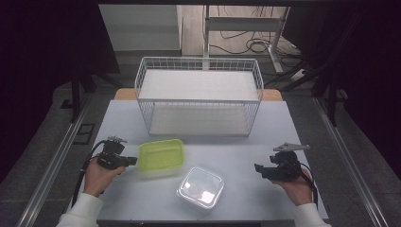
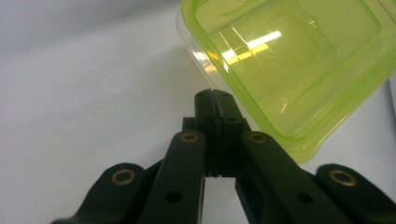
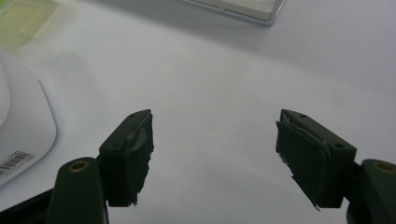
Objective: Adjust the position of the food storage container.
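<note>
The clear square container sits closest to the near edge of the tabletop, lid on, between the two hands. Just behind it and to its left lies the green-lidded container, tilted a little on the surface. The left hand-held gripper is beside that green container's left edge; in the left gripper view its jaws are pressed together with nothing between them, and their tips sit right at the rim of the green lid, whether touching or just short of it cannot be told. The right hand-held gripper is well apart from both containers, out on the right side of the tabletop, pointing left towards the clear one. Its jaws are spread wide over bare surface, with the clear container's rounded corner off to their left. A white wire basket stands at the far side of the tabletop.
</note>
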The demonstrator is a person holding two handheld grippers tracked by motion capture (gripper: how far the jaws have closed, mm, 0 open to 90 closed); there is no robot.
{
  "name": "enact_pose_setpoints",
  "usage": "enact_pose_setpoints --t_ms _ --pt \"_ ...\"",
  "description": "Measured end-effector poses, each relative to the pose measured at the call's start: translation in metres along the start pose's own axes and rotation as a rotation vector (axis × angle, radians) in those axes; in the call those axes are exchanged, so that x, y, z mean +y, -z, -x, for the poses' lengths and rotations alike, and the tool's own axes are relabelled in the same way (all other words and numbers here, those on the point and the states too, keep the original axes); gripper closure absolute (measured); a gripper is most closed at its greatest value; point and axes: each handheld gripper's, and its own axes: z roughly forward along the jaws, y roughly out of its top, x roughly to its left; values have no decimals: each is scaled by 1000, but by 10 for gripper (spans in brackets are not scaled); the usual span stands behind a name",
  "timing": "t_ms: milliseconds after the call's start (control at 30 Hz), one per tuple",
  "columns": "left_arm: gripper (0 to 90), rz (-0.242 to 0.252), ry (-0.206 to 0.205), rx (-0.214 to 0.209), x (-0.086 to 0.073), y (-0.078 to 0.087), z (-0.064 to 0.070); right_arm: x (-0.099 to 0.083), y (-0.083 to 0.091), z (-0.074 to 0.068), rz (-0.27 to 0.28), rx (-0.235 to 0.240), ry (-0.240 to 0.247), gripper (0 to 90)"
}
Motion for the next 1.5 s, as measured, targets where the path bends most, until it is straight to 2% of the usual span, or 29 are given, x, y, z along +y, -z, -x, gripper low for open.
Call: enact_pose_setpoints --t_ms 300,633,867,1200,1400,1433,1467,1500 --pt "899 0 -8 9 4 -4 4 1 0 0 9 -2 2 275" --pt "899 0 -14 -2 9 -9 12 0 -3 -2 0 0 5 275" --pt "899 1 -20 -19 16 -16 20 2 -2 -4 11 32 -8 274" --pt "899 -7 -71 -32 37 -37 53 1 -2 -3 10 33 -9 274" --pt "899 -16 -91 -60 47 -53 72 1 -2 -3 9 33 -7 274" --pt "899 -16 -91 -60 47 -53 72 1 -2 -3 9 33 -7 274" --pt "899 -24 -112 -50 50 -56 77 1 -2 -3 9 36 -9 274" --pt "898 -20 -109 -53 52 -57 78 0 -2 -3 8 36 -9 274"
